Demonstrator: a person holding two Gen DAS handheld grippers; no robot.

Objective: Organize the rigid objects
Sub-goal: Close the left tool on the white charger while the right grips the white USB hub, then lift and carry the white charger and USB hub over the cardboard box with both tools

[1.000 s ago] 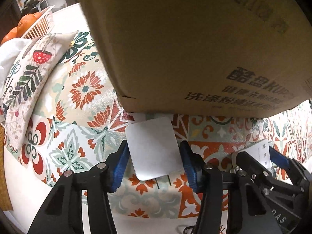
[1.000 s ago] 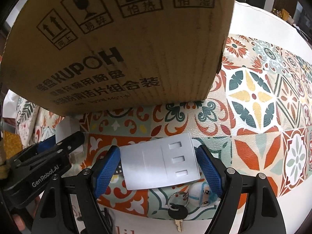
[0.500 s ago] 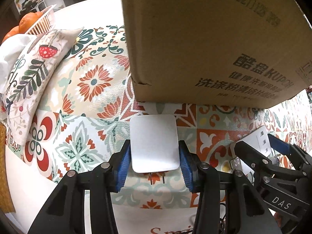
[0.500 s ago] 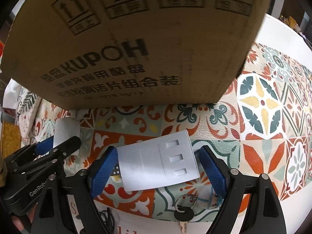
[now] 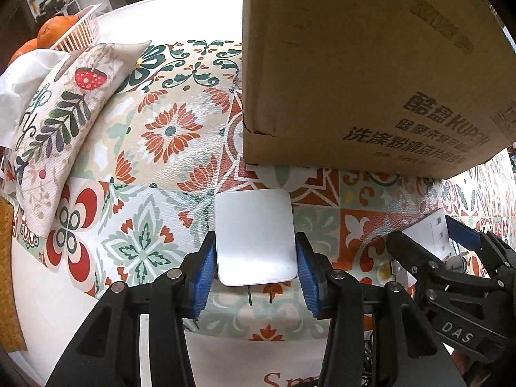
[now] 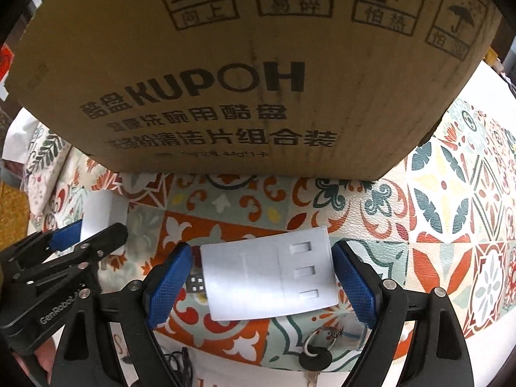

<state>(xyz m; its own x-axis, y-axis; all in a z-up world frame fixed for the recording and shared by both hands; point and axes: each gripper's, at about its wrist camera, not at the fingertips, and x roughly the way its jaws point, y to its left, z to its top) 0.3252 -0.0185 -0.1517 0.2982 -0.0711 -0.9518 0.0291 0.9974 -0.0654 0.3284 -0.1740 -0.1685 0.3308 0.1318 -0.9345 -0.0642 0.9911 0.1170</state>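
Observation:
A white wall charger (image 5: 254,242) with two metal prongs is clamped between the blue pads of my left gripper (image 5: 256,271), just above the patterned mat. My right gripper (image 6: 261,283) straddles a flat white socket adapter (image 6: 271,277) with three slots. Its jaws are opening, and there is a gap between the adapter and each pad (image 6: 167,280), so the adapter lies free on the mat. A big brown cardboard box (image 6: 245,74) stands right behind both grippers; its inside is hidden. The right gripper (image 5: 451,258) also shows at the right of the left wrist view.
A printed cushion (image 5: 54,129) and a white basket (image 5: 80,29) of oranges lie at the far left. A key ring (image 6: 319,351) and a small dark plug (image 6: 195,283) sit by the adapter. The patterned mat (image 5: 145,167) lies bare left of the box.
The right jaws have spread and let go of the adapter, which they gripped before. Both grippers slid left along the box front, and the left one carried the charger with it.

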